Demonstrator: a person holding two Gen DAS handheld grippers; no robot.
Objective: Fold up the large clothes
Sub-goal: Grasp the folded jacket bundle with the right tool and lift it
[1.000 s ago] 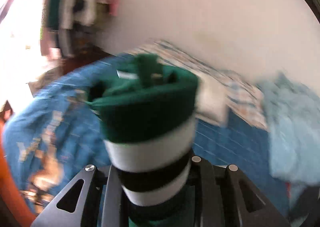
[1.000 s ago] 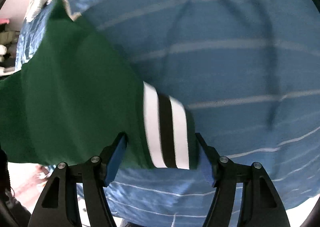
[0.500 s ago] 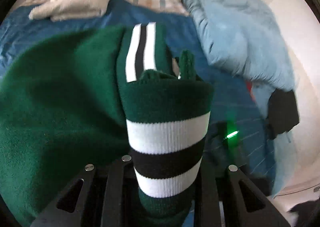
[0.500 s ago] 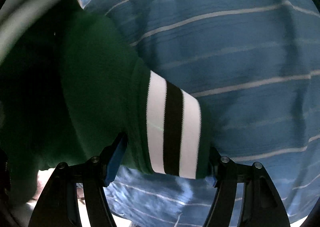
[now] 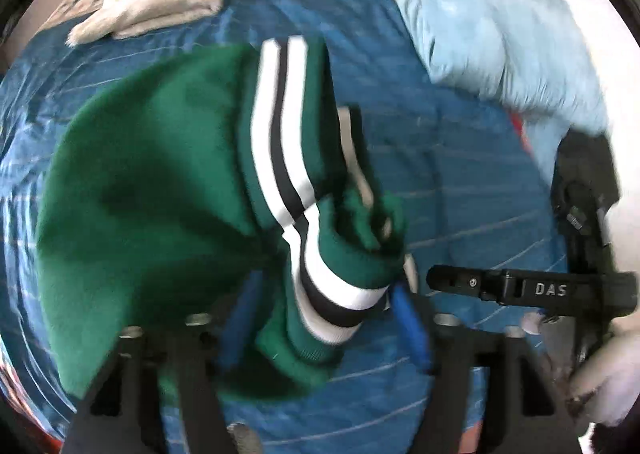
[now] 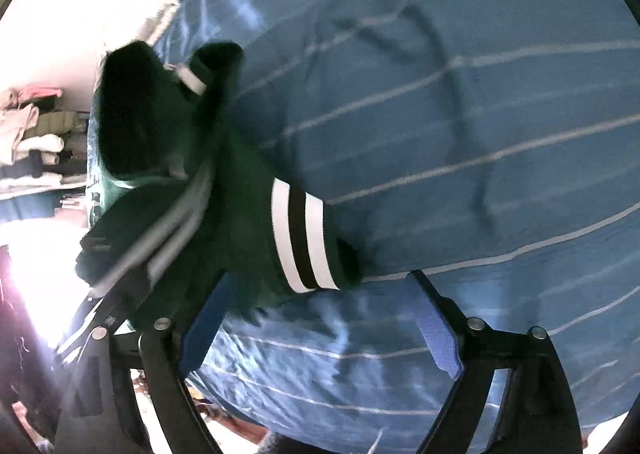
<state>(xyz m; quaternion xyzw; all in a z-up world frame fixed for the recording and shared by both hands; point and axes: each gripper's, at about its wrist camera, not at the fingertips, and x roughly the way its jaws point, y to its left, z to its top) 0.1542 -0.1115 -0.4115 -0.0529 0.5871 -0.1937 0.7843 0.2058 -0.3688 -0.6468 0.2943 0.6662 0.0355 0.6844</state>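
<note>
Green sweater (image 5: 152,222) cuff between spread left hand-held gripper (image 5: 324,318) fingers.

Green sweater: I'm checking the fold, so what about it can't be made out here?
Left wrist view: whether the left gripper pinches the striped cuff; motion blur smears both.
Left wrist view: the green sweater's near edge; the gripper body covers it.
Right wrist view: how the sweater's layers lie; shadow and blur.
</note>
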